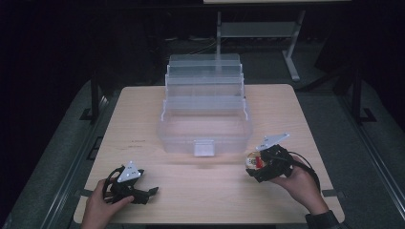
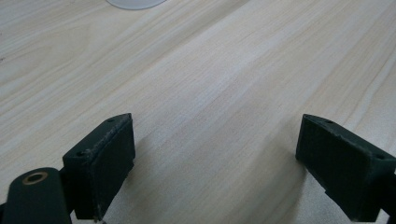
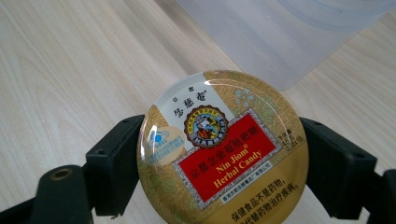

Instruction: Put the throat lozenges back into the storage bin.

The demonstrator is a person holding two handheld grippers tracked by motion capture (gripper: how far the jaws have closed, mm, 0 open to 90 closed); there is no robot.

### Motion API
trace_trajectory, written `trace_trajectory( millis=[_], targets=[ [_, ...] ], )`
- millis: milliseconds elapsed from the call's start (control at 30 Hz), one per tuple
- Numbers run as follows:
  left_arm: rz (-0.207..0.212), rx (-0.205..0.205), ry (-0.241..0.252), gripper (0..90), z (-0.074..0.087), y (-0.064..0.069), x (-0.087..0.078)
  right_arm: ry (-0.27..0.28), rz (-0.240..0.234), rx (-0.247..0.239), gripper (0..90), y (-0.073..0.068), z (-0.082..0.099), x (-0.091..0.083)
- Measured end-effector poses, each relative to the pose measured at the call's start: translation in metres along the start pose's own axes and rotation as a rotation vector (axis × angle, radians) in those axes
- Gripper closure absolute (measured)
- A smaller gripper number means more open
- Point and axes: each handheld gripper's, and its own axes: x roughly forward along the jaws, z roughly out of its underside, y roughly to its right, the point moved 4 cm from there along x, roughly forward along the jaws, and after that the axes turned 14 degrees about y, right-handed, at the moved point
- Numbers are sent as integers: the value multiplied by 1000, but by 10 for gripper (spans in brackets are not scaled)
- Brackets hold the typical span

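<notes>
Two grippers are at work over the pale wooden table, and the right gripper is clenched on a round gold candy tin with a red label, its black jaws pressing the rim from either side. The tin hangs just above the tabletop, near the front right corner of the clear plastic tiered storage box, which stands open in the middle of the table with its trays stepped back. The left gripper rests low near the table's front left edge, jaws spread wide with nothing but bare wood between them. To my eye the tin is bound for the box, and the trouble lies in the grip: the pads hold a smooth, curved metal edge, so a quick swing or tilt could let the tin pivot or slide out and clatter down. Carried too low, it could knock the box's front wall and shove the light plastic backwards, and the idle left hand sits well apart, too far to steady it.
</notes>
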Motion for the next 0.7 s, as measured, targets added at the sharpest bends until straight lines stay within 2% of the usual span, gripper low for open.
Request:
trace_trajectory(
  millis=[500,700],
  targets=[
    [1,1,-1,109,0,0,0,18,20,15,196,8,-11,-8],
    [1,4,-2,109,0,0,0,45,25,22,196,14,-20,-12]
  ],
)
